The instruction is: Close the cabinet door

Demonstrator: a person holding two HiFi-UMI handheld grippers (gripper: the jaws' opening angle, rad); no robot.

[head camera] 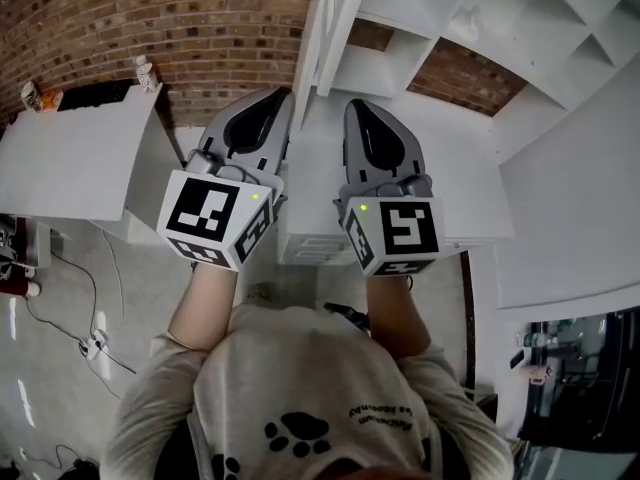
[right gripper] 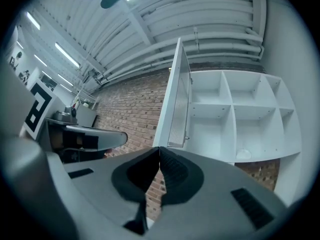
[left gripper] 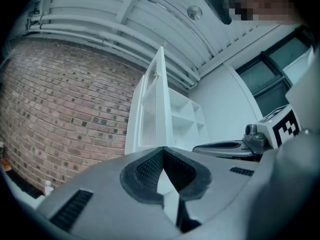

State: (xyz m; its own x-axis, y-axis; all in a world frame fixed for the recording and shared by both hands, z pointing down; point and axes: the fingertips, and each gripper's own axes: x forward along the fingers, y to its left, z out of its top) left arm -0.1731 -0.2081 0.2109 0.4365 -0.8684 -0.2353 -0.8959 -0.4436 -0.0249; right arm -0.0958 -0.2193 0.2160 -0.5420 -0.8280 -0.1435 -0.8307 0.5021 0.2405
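Observation:
The white cabinet door [head camera: 322,28] stands open, edge-on to me, with its slatted inner face showing in the left gripper view [left gripper: 155,109] and the right gripper view [right gripper: 176,104]. To its right is the open white wall cabinet [right gripper: 235,114] with several bare shelf compartments [head camera: 430,8]. My left gripper [head camera: 275,98] and right gripper [head camera: 360,108] are held side by side, pointing at the door from a short way off. Neither touches it. The left gripper's [left gripper: 162,149] tips meet with nothing between them. The right gripper's [right gripper: 159,148] jaws are likewise shut and empty.
A brick wall [head camera: 200,18] runs behind the cabinet. A low white unit [head camera: 70,158] stands at the left and a white panel [head camera: 570,218] at the right. Cables [head camera: 90,343] lie on the floor at the left. A small pale dish [right gripper: 243,155] sits in a lower compartment.

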